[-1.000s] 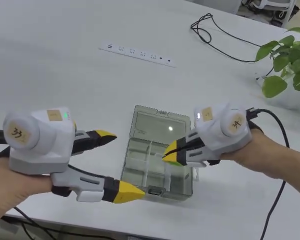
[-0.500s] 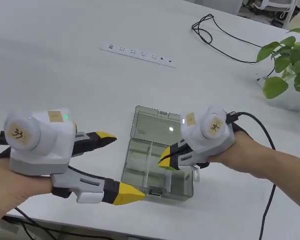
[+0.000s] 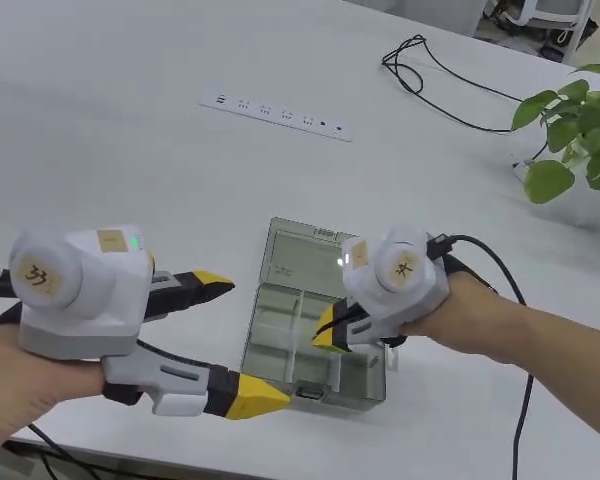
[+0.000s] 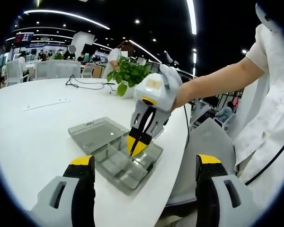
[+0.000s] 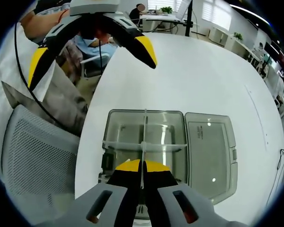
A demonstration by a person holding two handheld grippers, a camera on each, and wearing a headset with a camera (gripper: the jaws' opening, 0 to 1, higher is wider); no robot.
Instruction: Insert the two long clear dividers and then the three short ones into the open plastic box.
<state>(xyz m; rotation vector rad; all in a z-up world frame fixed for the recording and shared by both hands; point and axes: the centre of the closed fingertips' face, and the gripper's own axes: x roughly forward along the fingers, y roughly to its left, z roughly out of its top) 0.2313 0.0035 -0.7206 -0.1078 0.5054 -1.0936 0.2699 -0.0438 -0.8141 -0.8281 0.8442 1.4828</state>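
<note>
Right hand-held gripper (image 5: 142, 164) pinching clear divider (image 5: 145, 125) upright in open plastic box (image 5: 107, 130), left hand-held gripper (image 4: 144, 163) spread, beside box

— What was the bench like?
— A broad white table (image 3: 130, 130). On it lay a white power strip (image 3: 275, 115) and a looped black cable (image 3: 400, 64), and a green potted plant (image 3: 548, 178) stood at the far right edge.
— And the room around it?
— An open office with a dark ceiling and long light strips (image 4: 66, 13). There were more desks (image 4: 52, 71) further back and bright windows (image 5: 217, 12) along one side. A grey mesh chair (image 5: 33, 156) stood just beside the table.
</note>
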